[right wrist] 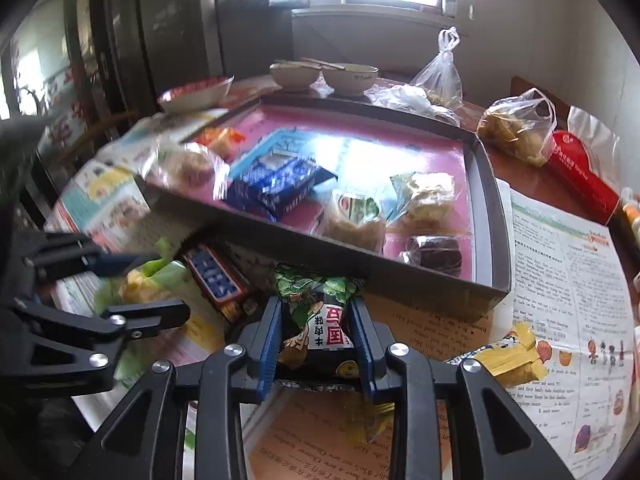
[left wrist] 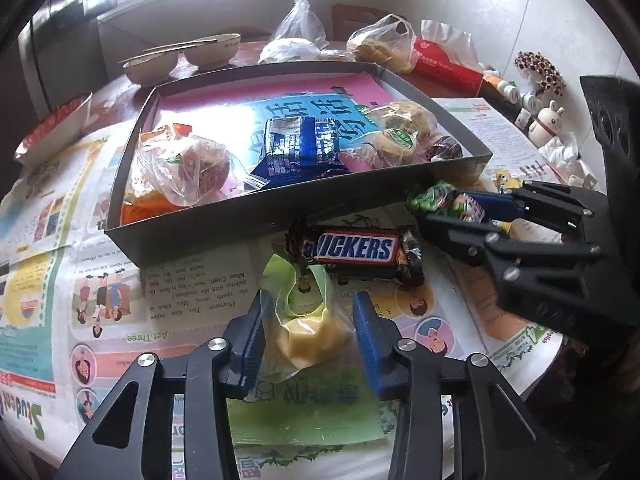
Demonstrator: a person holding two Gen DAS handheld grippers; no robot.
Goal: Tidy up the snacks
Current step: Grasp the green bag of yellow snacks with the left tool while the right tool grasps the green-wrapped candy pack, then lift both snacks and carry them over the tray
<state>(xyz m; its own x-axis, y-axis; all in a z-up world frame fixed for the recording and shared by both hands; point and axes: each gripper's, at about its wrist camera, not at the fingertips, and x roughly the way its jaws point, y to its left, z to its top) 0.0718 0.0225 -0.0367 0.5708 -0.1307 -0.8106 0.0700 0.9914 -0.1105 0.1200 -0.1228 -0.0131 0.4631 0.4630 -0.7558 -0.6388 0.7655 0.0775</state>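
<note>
The left gripper (left wrist: 310, 332) is closed on a clear-wrapped pale yellow pastry (left wrist: 308, 342) lying on the newspaper-covered table (left wrist: 192, 292). The right gripper (right wrist: 318, 334) clamps a green-and-black snack packet (right wrist: 318, 312) just before the shallow dark cardboard box (left wrist: 256, 216) (several wrapped snacks sit inside). A brown Snickers bar (left wrist: 352, 250) lies between the two, against the box wall.
</note>
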